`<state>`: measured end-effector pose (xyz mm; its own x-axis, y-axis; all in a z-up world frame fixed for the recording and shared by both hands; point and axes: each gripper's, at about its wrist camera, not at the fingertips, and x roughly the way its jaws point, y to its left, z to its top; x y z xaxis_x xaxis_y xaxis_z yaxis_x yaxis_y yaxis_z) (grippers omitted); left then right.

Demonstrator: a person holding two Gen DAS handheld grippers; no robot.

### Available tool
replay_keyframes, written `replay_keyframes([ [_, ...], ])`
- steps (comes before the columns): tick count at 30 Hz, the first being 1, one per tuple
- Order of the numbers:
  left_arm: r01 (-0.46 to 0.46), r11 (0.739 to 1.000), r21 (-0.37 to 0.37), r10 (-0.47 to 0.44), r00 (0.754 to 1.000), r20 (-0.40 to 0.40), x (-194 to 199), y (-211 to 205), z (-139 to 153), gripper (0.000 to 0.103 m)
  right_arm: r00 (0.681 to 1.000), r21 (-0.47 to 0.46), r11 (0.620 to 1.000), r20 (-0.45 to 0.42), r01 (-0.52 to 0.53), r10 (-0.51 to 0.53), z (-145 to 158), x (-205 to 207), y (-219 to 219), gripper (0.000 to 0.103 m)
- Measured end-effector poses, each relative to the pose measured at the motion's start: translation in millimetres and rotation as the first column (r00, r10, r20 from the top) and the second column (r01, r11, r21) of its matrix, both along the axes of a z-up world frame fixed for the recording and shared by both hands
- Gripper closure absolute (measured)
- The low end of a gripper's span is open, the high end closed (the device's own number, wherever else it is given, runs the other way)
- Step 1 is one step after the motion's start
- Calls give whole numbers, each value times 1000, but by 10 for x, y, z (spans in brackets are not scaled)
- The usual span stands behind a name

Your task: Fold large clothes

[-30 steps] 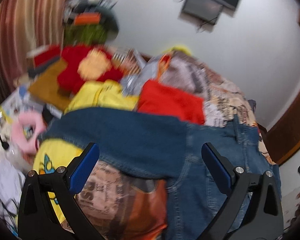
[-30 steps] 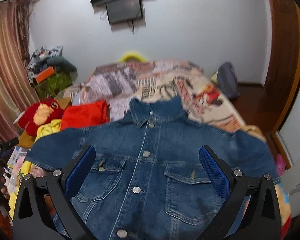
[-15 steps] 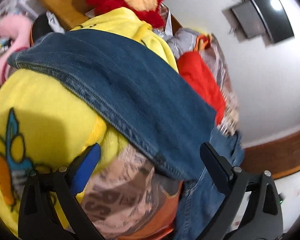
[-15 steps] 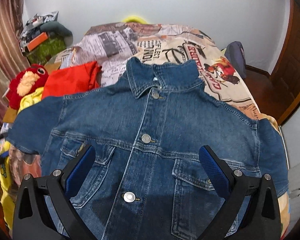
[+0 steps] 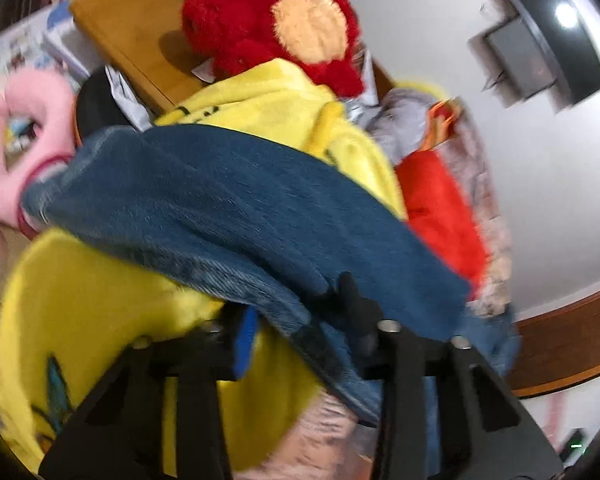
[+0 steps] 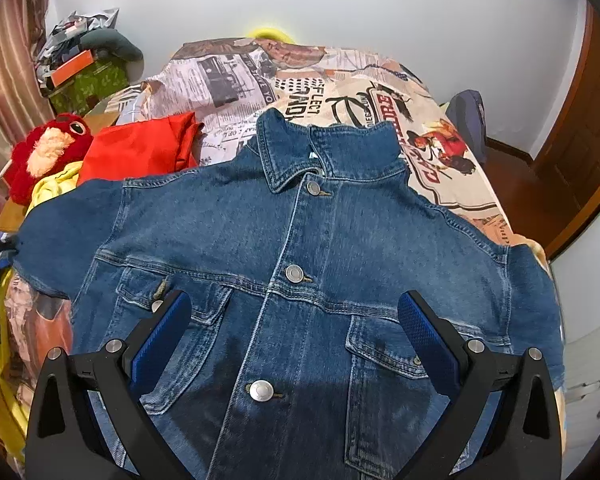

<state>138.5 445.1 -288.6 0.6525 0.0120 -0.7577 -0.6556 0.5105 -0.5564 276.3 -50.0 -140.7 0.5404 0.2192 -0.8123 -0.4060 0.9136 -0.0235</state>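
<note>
- Tongs in your left hand [image 5: 296, 328] point steeply down, jaws closing with the hem edge of the denim jacket's [image 6: 300, 264] sleeve [image 5: 228, 216] between them.
- Your right tongs [image 6: 294, 336] hover wide open over the jacket's chest, tilted down, holding nothing.
- Only the right view shows the whole jacket, buttoned and face up on the bed [image 6: 236, 76].
- Only the left shows the sleeve draped over a yellow garment [image 5: 92, 300].

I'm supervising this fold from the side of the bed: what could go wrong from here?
1. The left tool is closing on the denim jacket's sleeve, which lies over a yellow garment; it might pinch that too.
2. Only the sleeve's edge sits between its jaws, so it could slip.
3. The right tool hangs open above the jacket, so nothing pins the body.
</note>
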Motion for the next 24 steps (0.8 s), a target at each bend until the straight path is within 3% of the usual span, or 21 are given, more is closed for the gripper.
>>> replay_keyframes([
  [3, 5, 998, 57, -2, 999, -52, 110, -13, 67, 81, 1000, -7, 1000, 31, -4, 5, 86, -64, -11, 0],
  [7, 36, 979, 200, -20, 996, -85, 217, -208, 399, 89, 998, -10, 1000, 64, 0, 1, 191, -114, -58, 0],
  [15, 139, 898, 418, -170, 985, 37, 471, -871, 1427, 92, 995, 20, 999, 85, 40, -42, 294, -102, -303, 0],
  [19, 216, 850, 479, -291, 953, 85, 783, -1413, 1838, 93, 994, 22, 999, 97, 44, -46, 300, -104, -439, 0],
  [24, 335, 791, 512, -435, 897, 85, 1276, -2141, 2022, 93, 991, 30, 998, 116, 56, -59, 321, -99, -662, 0],
])
